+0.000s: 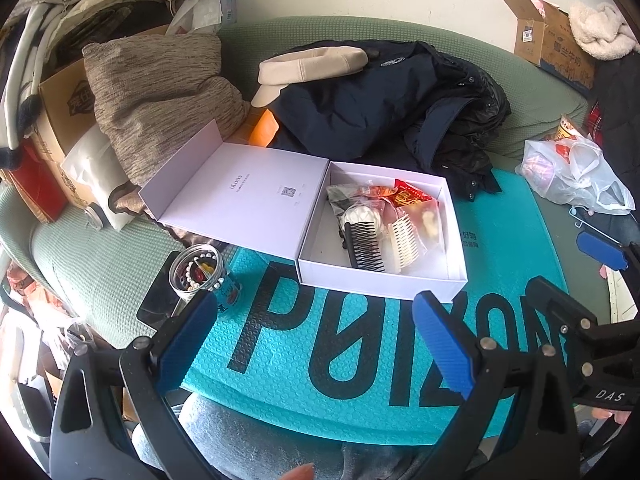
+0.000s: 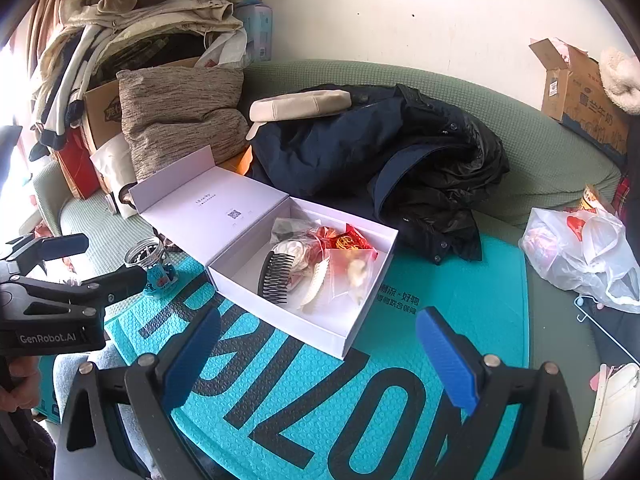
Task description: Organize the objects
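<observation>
The white box (image 1: 384, 280) sits open on the teal mat (image 1: 340, 360), its hinged lid (image 1: 240, 196) lying flat to the left. Inside, toward the far and middle part, lie a black comb (image 1: 366, 246), a white comb (image 1: 404, 238) just beside it on the right, a round white item and some clear and red packets (image 1: 408, 196); the near right part of the box floor is bare. So some sorting looks done, while the lid is not yet closed and a small glass jar (image 1: 198, 268) of beads stands outside, near the box's left corner, likely still to be dealt with. The left gripper (image 1: 316, 344) hovers low over the mat on the near side of the box, released and empty, jaws wide apart. The right gripper (image 2: 320, 360) hangs likewise, spread wide and holding nothing, aimed at the box's near edge.
</observation>
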{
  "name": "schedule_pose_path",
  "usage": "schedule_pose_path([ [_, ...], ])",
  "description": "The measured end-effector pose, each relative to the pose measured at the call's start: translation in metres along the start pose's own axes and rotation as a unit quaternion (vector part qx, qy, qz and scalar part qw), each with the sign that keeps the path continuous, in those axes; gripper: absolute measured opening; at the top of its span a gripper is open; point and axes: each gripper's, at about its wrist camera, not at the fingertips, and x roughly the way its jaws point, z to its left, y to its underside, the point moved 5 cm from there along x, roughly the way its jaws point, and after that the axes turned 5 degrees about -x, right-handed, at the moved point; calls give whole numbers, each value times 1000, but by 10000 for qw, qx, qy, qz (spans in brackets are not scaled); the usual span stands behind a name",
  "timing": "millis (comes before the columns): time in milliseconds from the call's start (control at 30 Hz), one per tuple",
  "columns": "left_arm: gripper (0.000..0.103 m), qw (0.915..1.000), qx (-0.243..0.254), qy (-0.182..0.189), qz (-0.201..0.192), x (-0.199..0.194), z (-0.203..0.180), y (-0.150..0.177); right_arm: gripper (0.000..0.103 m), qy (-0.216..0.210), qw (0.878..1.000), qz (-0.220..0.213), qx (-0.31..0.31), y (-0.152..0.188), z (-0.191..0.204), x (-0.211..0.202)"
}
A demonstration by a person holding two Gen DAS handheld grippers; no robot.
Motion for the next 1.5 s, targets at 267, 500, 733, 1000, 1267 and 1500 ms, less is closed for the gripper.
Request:
schedule_pose_path([
  [267, 98, 9999, -72, 55, 101, 0, 3, 1, 98, -1, 10000, 7, 9, -1, 0, 2],
  [500, 98, 10000, -19, -17, 38, -5, 3, -1, 99, -7, 10000, 22, 31, -2, -1, 5],
  [733, 98, 10000, -37, -26, 34, -6, 2, -3, 98, -4, 10000, 22, 16, -3, -1, 7],
  [1000, 98, 9999, -67, -59, 51, -4, 5, -3, 99, 0, 10000, 0, -25, -4, 1, 5],
  [1267, 98, 9999, -94, 7, 81, -3, 5, -3, 99, -30, 9999, 60, -90, -9, 3, 7],
  [1500, 98, 9997, 41, -158, 157, 2, 5, -1, 99, -32, 9999, 21, -119, -12, 4, 8],
])
